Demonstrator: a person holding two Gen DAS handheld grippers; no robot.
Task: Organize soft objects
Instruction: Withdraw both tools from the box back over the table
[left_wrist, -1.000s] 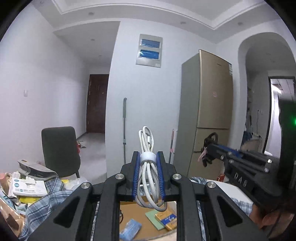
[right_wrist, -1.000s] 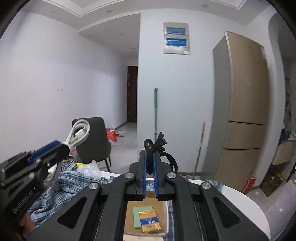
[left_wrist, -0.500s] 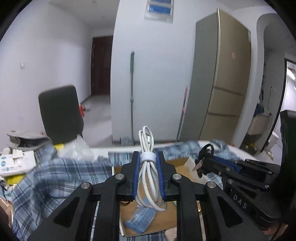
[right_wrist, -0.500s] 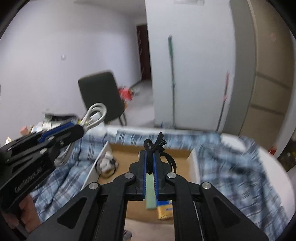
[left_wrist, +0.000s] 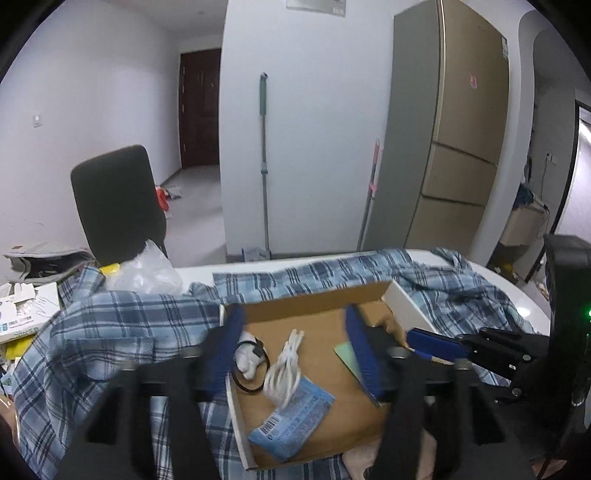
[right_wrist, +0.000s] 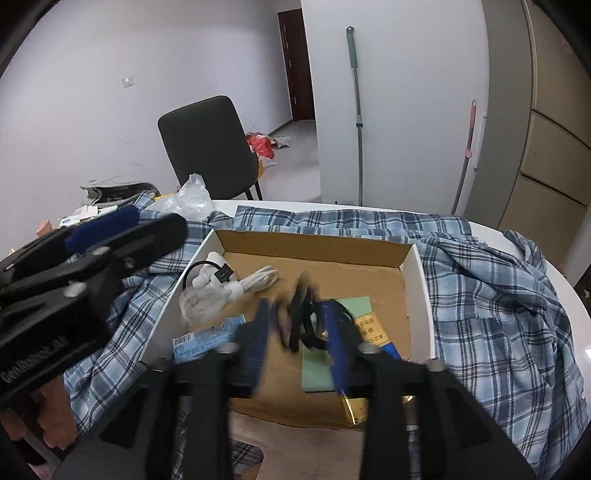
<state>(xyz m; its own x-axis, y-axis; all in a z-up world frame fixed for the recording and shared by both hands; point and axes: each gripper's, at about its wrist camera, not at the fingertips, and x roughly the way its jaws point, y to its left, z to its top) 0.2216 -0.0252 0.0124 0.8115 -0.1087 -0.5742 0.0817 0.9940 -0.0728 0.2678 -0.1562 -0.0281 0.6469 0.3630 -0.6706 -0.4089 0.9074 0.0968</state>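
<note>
Both grippers hang over the cardboard box (left_wrist: 317, 295) on the table. The left gripper (left_wrist: 293, 349) has its jaws opening, nothing between them; the white cable (left_wrist: 284, 373) lies on the box floor beside a blue packet (left_wrist: 295, 424). The right gripper (right_wrist: 301, 341) also has its jaws opening; the black cable (right_wrist: 301, 319), blurred, sits loose between them, seemingly released. By this evidence, both cables are delivered; the plaid shirt (right_wrist: 498, 288) around the box remains unsorted. Only the right view shows the black cable.
</note>
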